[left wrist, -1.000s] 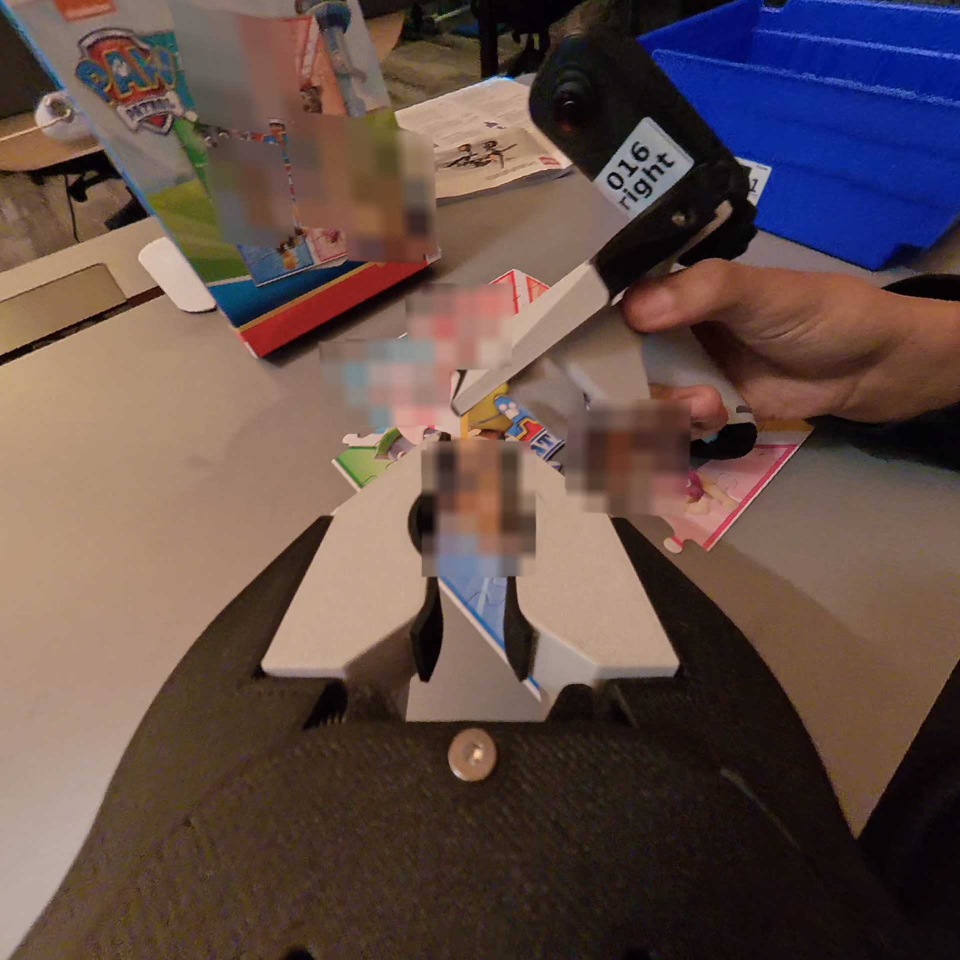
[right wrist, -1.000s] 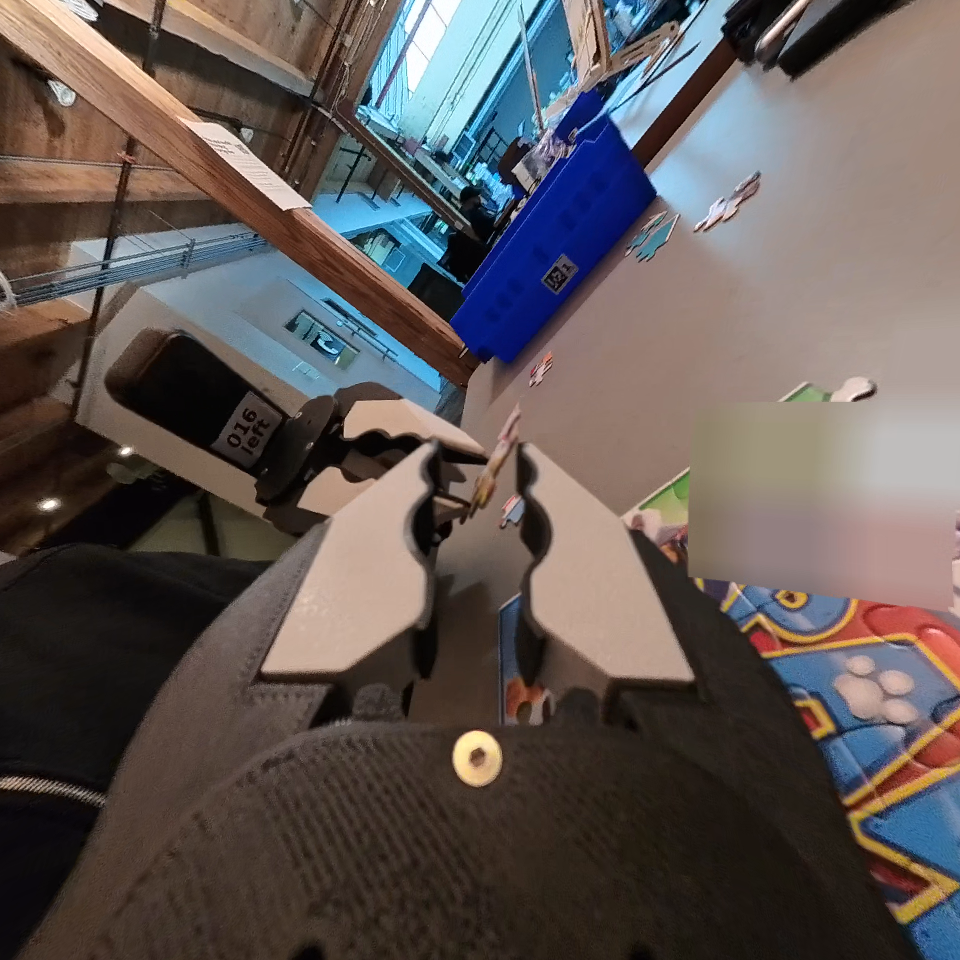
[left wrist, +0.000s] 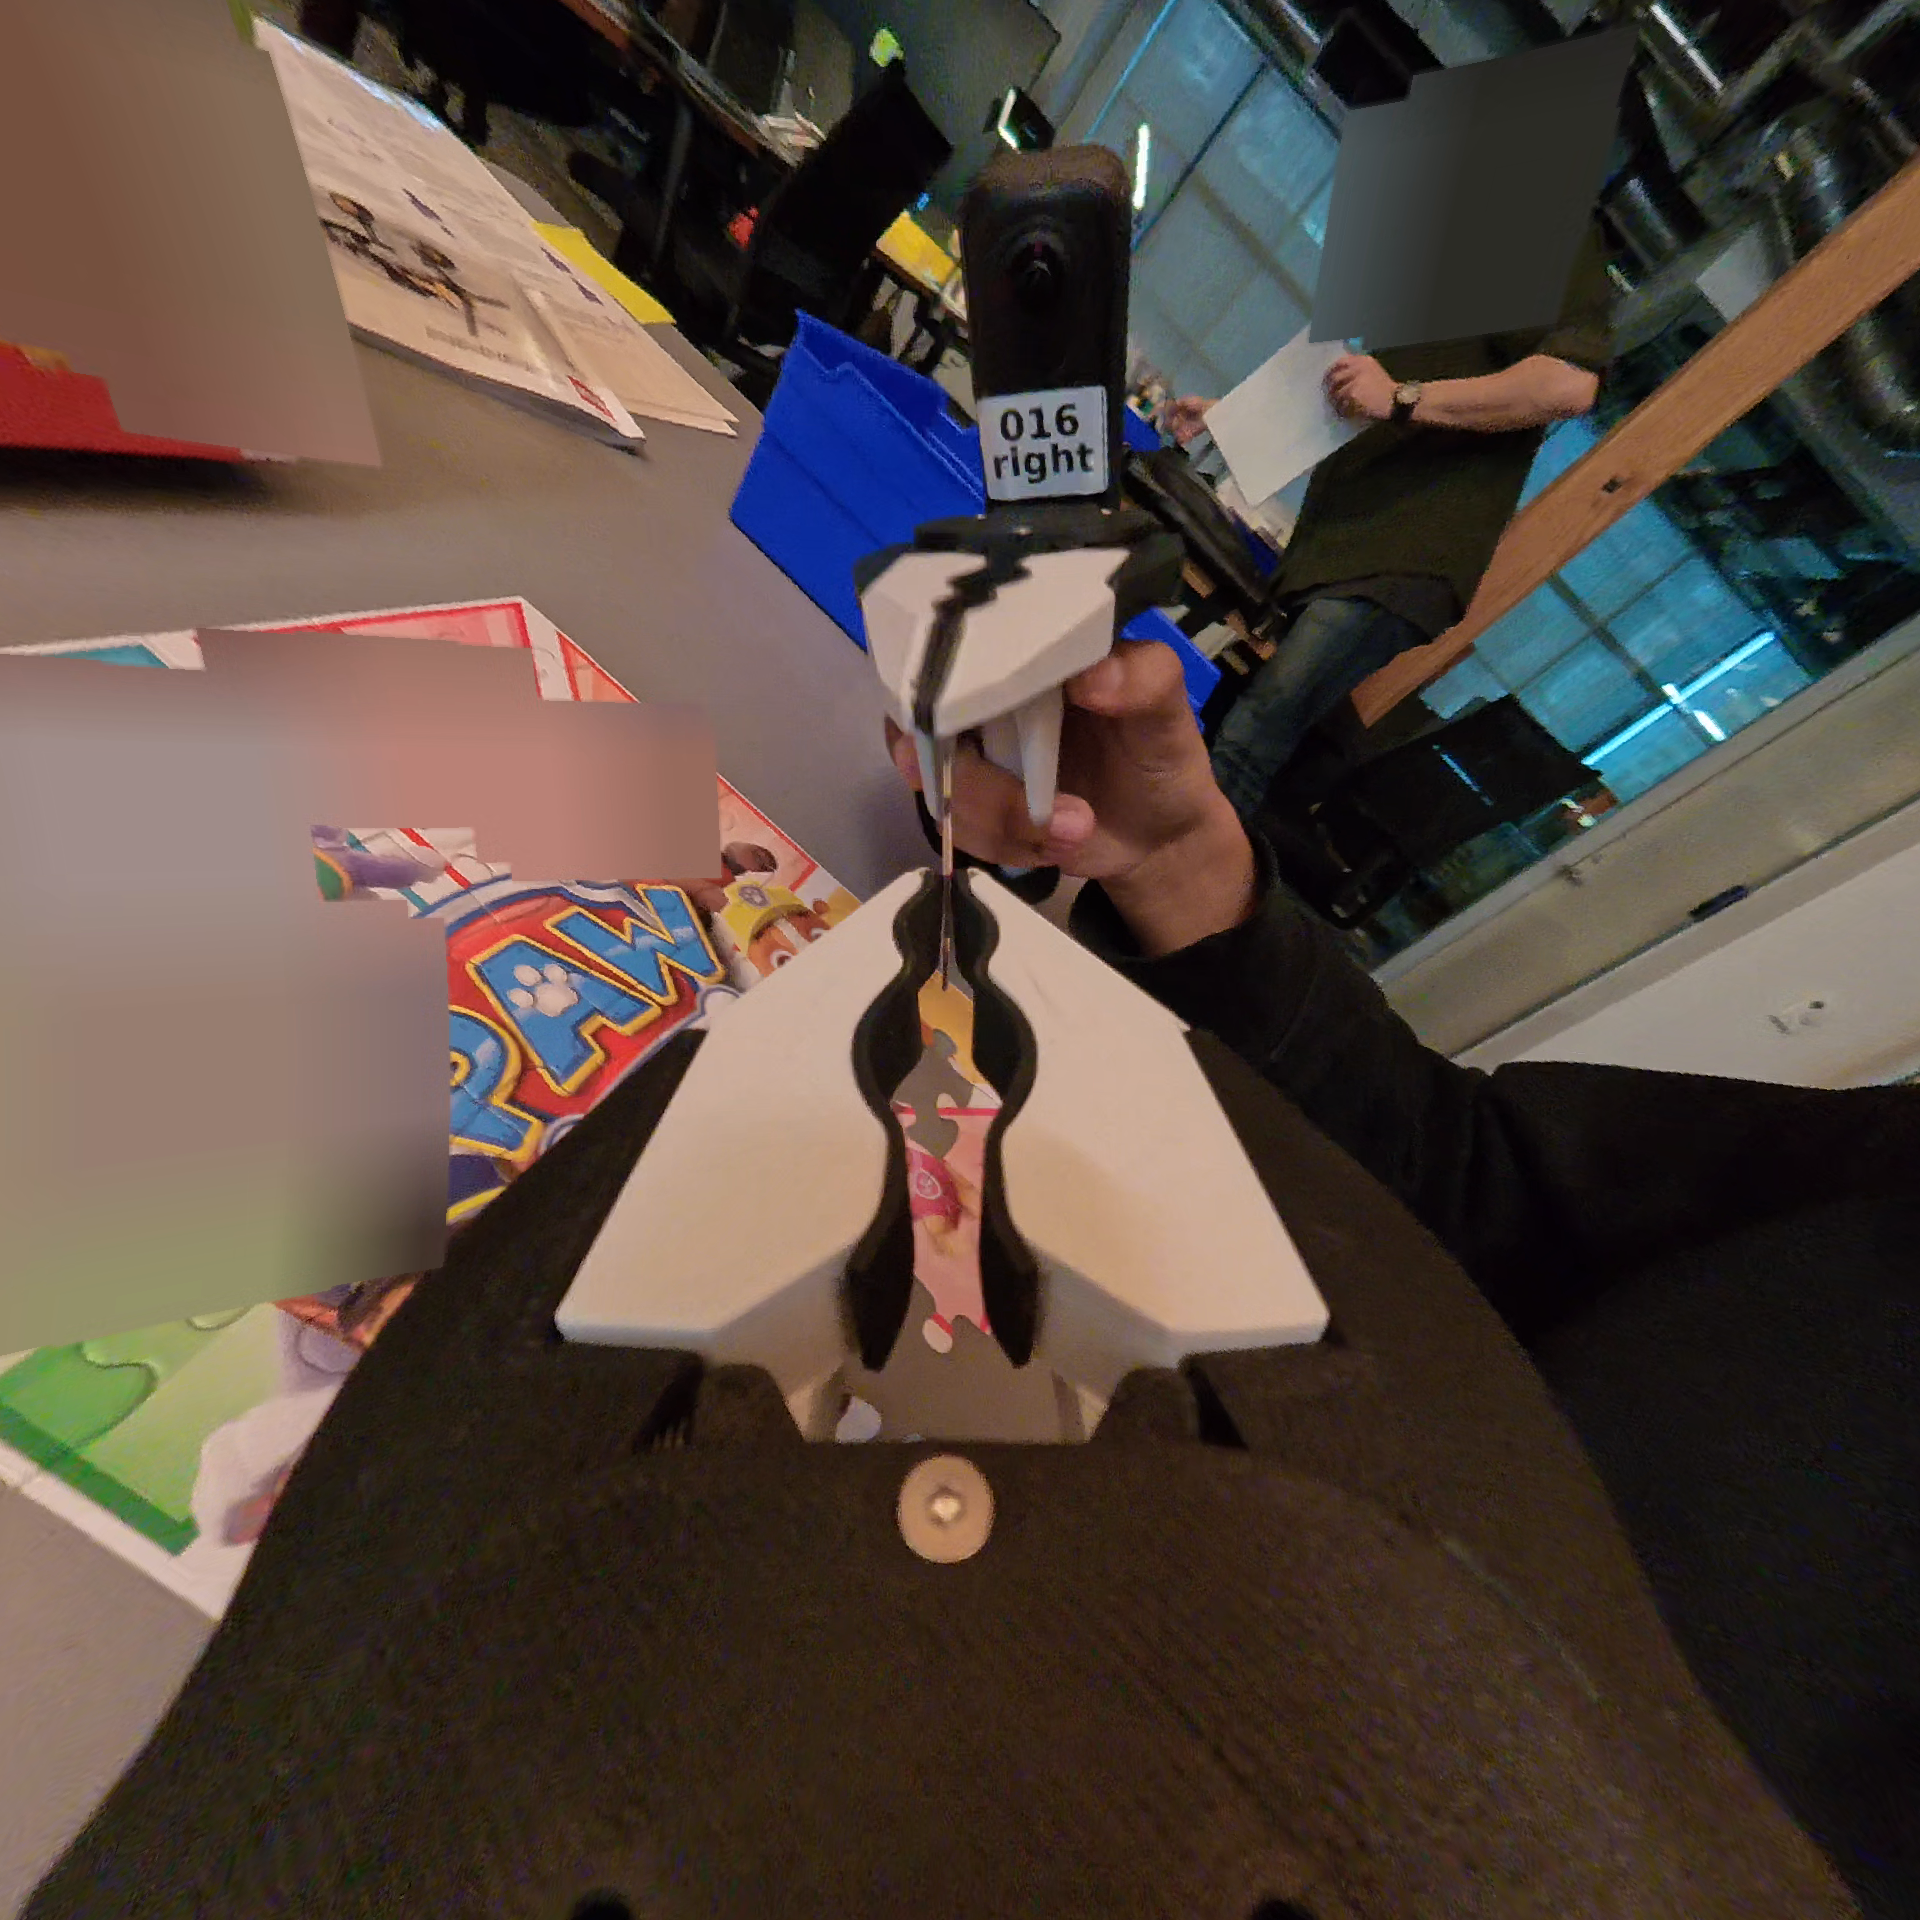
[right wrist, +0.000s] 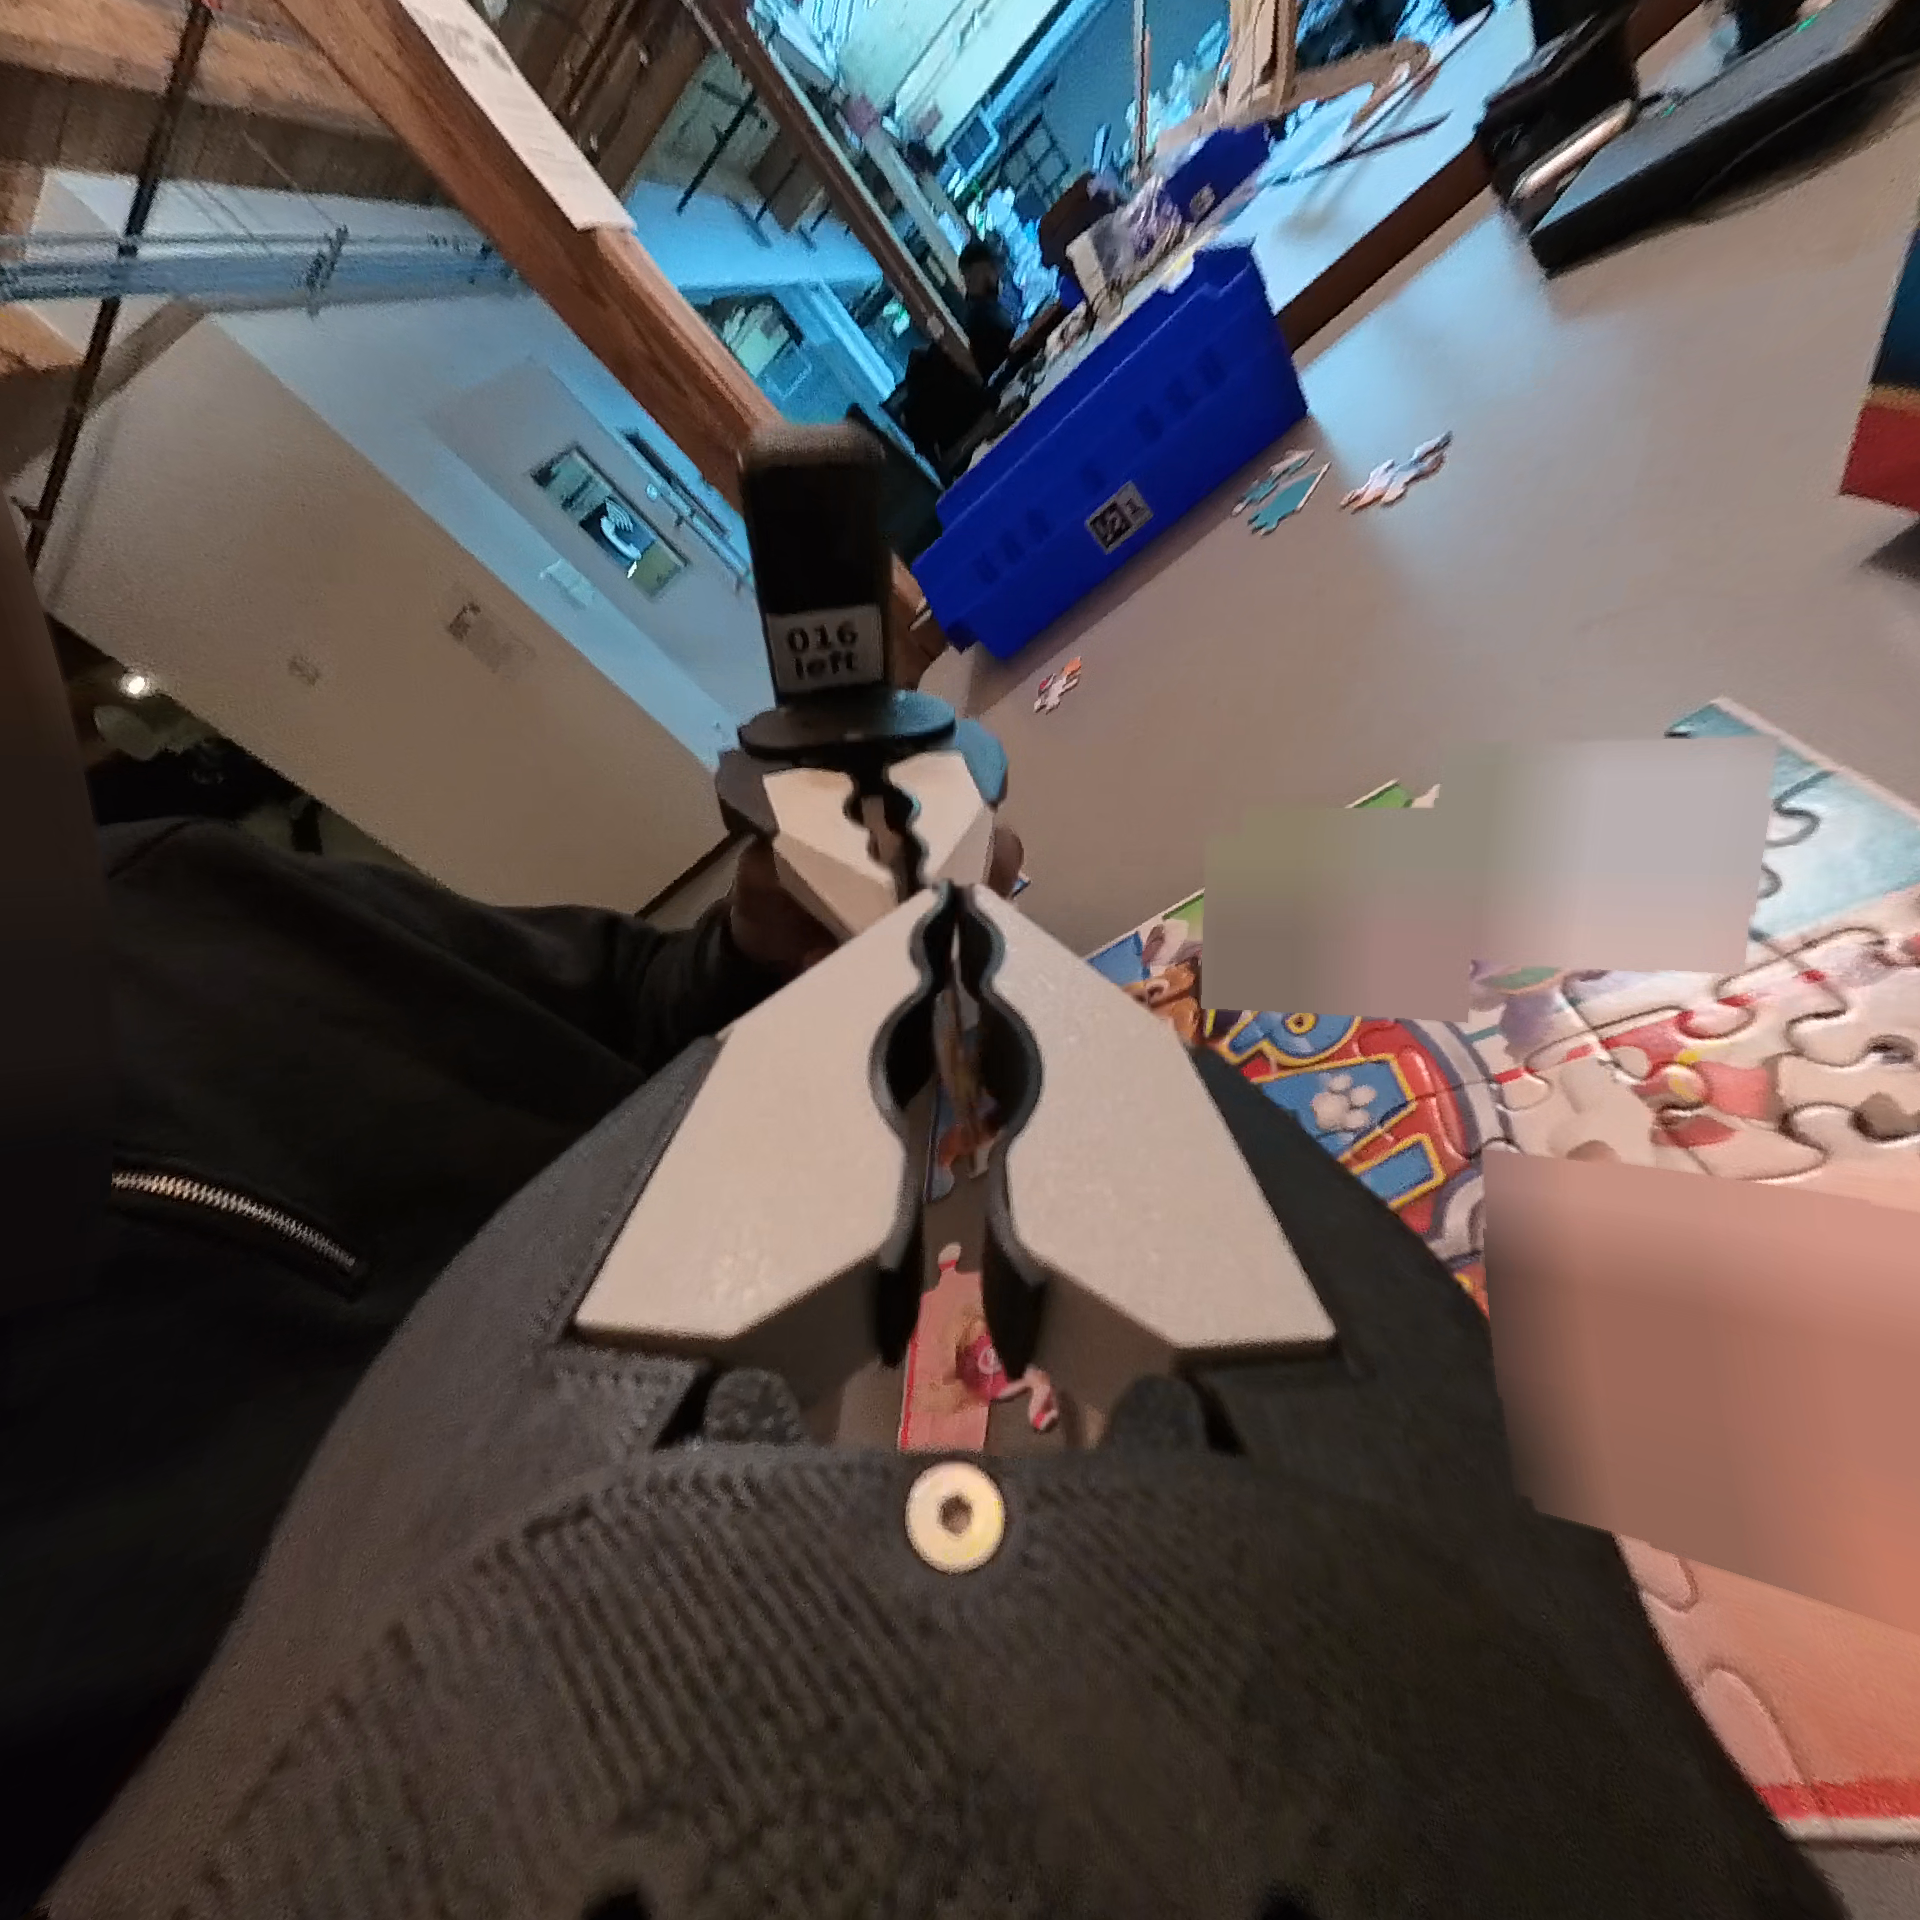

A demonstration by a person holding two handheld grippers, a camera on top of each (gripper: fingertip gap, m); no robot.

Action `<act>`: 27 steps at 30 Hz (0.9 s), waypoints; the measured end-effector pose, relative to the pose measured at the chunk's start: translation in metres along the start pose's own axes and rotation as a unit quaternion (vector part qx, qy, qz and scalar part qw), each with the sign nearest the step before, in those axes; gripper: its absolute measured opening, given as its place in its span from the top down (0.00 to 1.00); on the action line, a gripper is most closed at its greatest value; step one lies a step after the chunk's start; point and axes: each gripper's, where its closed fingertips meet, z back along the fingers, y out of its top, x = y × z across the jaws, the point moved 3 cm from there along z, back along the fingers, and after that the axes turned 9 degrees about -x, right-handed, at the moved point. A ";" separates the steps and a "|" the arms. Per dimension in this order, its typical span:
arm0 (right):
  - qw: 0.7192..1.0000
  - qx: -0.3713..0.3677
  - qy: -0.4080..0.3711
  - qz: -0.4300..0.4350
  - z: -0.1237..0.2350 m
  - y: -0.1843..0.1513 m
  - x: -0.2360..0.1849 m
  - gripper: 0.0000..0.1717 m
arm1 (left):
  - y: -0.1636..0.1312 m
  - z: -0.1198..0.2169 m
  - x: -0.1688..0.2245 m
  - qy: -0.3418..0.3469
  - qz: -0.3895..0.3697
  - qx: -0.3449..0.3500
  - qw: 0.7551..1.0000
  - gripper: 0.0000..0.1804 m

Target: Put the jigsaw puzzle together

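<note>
My left gripper (left wrist: 945,883) and my right gripper (right wrist: 948,896) meet tip to tip above the table, each held in a hand. A thin jigsaw piece (left wrist: 943,821), seen edge-on, spans both. It comes out of the right gripper's (left wrist: 928,727) closed fingertips and runs in between the left gripper's closed tips. In the right wrist view the piece (right wrist: 953,1039) shows as a dark sliver inside the shut jaws, and the left gripper (right wrist: 902,878) is shut just beyond. Both are shut on this piece. A partly joined cartoon jigsaw (left wrist: 582,987) lies on the grey table below.
A blue bin (left wrist: 831,488) stands behind the grippers, also in the right wrist view (right wrist: 1122,416). Loose pieces (right wrist: 1283,494) (right wrist: 1058,686) lie near it. A booklet (left wrist: 468,260) and a box's red edge (left wrist: 62,416) lie at the far left. A person (left wrist: 1403,499) stands behind. My left and right fingertips are right by each other.
Both grippers have lifted and turned to face each other tip to tip. The right jaws, open before, have shut on the piece held by the left gripper, whose jaws are now fully closed on it.
</note>
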 end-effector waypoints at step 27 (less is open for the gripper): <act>0.811 -0.087 -0.394 0.424 -0.031 -0.003 -0.002 0.88 | 0.029 0.046 -0.024 -0.003 0.115 0.187 0.976 1.00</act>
